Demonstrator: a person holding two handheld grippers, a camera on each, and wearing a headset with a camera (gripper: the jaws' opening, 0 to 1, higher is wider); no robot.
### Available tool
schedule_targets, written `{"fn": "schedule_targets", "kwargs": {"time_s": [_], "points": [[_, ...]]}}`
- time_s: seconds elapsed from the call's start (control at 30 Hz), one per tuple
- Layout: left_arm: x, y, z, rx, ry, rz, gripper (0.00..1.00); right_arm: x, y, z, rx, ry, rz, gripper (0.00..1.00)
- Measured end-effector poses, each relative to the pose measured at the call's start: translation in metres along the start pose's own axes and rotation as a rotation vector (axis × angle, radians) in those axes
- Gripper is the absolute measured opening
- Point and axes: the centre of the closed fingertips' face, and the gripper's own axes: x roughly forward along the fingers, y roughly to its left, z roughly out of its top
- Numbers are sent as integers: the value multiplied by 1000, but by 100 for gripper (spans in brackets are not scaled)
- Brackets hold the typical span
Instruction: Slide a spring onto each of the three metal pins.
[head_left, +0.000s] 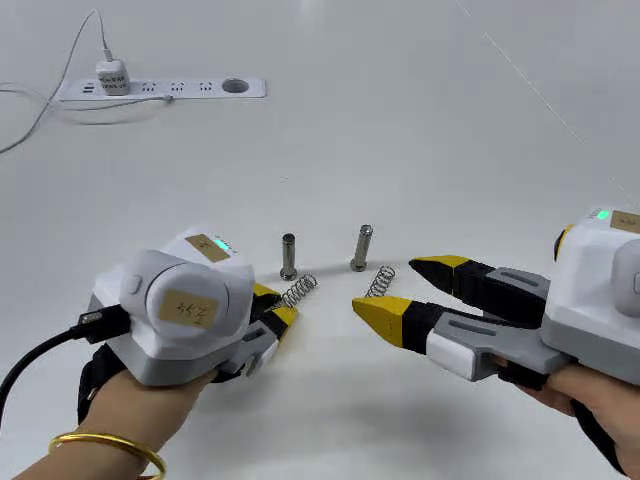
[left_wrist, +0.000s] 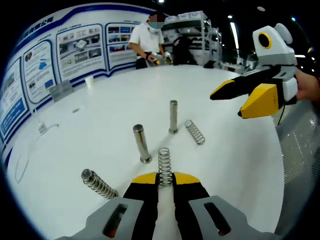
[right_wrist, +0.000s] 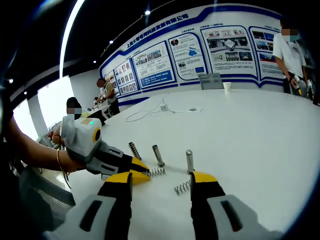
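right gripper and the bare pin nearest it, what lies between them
A loose spring lies flat there, just off the open right gripper and short of the upright pin; the right gripper view shows it.

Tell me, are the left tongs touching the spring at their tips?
Touching. In the left gripper view, the left tongs pinch one end of the spring between their yellow tips.

Left claw (left_wrist: 166, 179) and right claw (right_wrist: 166, 177) yellow-tipped black, springs (left_wrist: 194, 132) and pins (left_wrist: 173, 116) silver, table (head_left: 400, 120) white
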Motion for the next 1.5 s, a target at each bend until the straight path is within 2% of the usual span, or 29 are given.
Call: {"fn": "schedule_targets", "kwargs": {"time_s": [0.1, 0.33, 0.5, 0.63, 0.8, 0.97, 1.13, 1.3, 1.4, 1.5], "points": [[-5, -2, 6, 5, -20, -3, 10, 0, 1, 2, 16, -7, 3, 48], [-19, -9, 31, 14, -97, -8, 10, 0, 3, 12, 85, -39, 16, 46], [-29, -11, 44, 17, -151, -1, 10, 1, 4, 20, 155, -70, 30, 42], [-36, -15, 55, 16, -198, -1, 10, 3, 5, 30, 211, -106, 50, 39], [-45, -19, 66, 21, -245, 5, 10, 7, 9, 37, 250, -123, 77, 35], [-54, -21, 72, 23, -287, 12, 10, 10, 15, 40, 276, -132, 104, 32], [-59, -23, 76, 16, -312, 12, 10, 13, 23, 42, 313, -129, 144, 29], [-65, -25, 80, -8, -354, -4, 10, 15, 32, 43, 347, -131, 176, 25], [-67, -27, 82, -34, -363, -20, 10, 16, 37, 45, 374, -134, 200, 22], [-70, -28, 84, -34, -381, -23, 10, 16, 40, 48, 409, -143, 221, 20]]}}
